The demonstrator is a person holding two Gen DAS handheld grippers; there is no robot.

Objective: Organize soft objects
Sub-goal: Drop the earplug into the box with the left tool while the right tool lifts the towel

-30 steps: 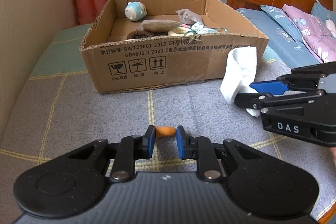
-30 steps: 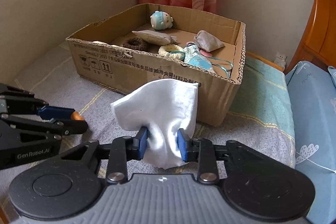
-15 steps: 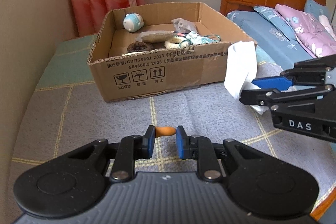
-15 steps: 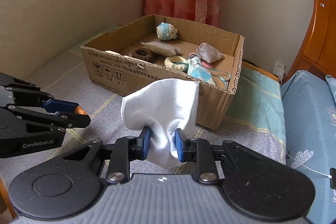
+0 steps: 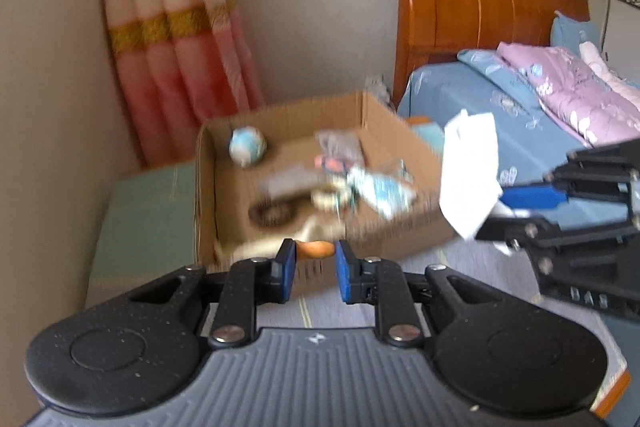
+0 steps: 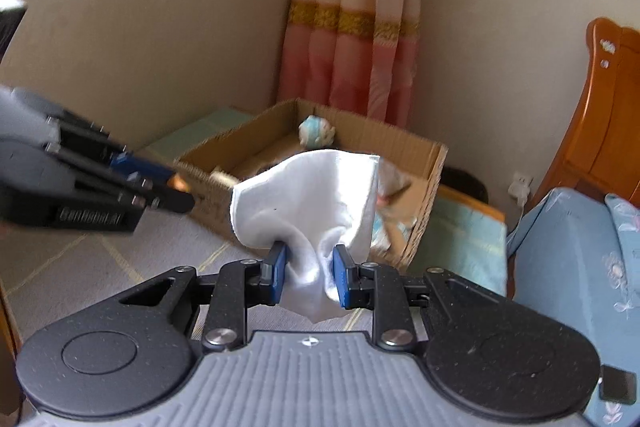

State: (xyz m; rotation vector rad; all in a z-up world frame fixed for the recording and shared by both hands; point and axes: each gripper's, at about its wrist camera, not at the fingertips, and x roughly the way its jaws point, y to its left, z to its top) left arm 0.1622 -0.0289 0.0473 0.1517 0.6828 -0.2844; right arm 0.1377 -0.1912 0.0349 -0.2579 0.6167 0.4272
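- A white cloth (image 6: 316,211) is pinched in the right gripper (image 6: 308,269), bunched between the pads.
- An orange piece (image 5: 316,248) is clamped in the left gripper (image 5: 314,269); in the right view only its tip is seen.
- Beyond, the box (image 5: 384,227) is seen; its contents are shown only by the left view, blurred.

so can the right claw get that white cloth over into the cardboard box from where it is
Probably yes. The right claw is shut on the white cloth, and the cardboard box sits just ahead with its top open. Nothing stands between them; the left claw, holding a small orange thing, is off to the side.
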